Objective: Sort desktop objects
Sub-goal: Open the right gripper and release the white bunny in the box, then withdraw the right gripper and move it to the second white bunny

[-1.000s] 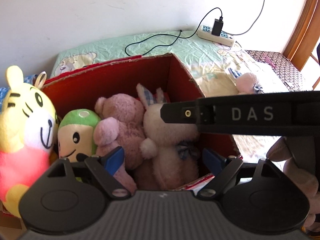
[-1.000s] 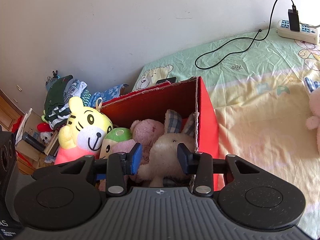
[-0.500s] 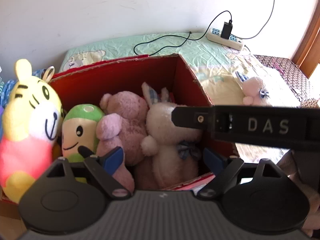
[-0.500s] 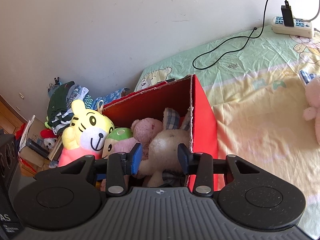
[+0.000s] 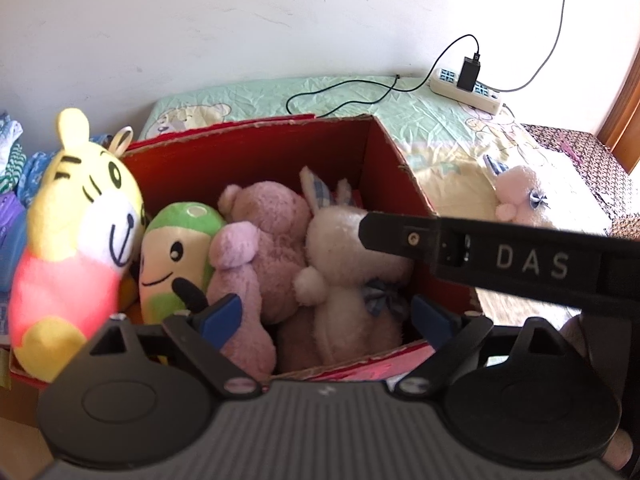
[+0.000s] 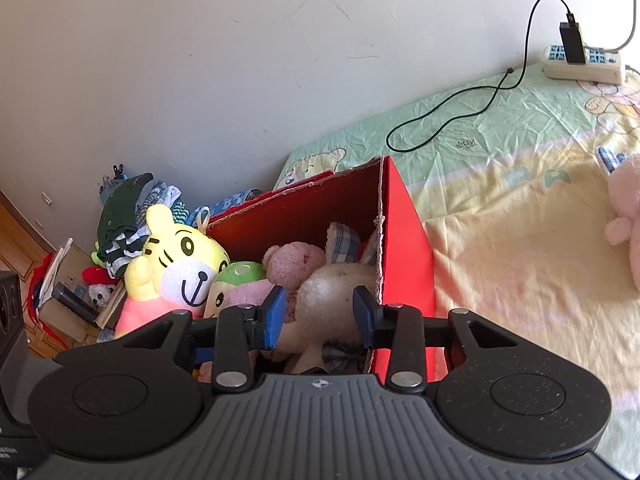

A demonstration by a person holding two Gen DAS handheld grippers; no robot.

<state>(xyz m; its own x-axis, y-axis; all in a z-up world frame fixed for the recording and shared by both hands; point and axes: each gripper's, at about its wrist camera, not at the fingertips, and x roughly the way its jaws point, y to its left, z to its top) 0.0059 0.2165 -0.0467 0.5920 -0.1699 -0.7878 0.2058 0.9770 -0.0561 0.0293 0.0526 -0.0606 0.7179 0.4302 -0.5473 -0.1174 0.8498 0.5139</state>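
Left gripper angling down over red box, jaws opening wide, gripping nothing. Right gripper tilting down, jaws narrowing around cream bunny, contact unclear. Bunny lying lengthwise in box, ears pointing toward wall; lower body hidden. Pink plush on bed, cut off.

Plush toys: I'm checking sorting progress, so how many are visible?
6. Yellow tiger, green-capped toy, pink bear and cream rabbit in the red box; a pink toy on the bed; a grey-brown one bottom right. Others may be hidden.
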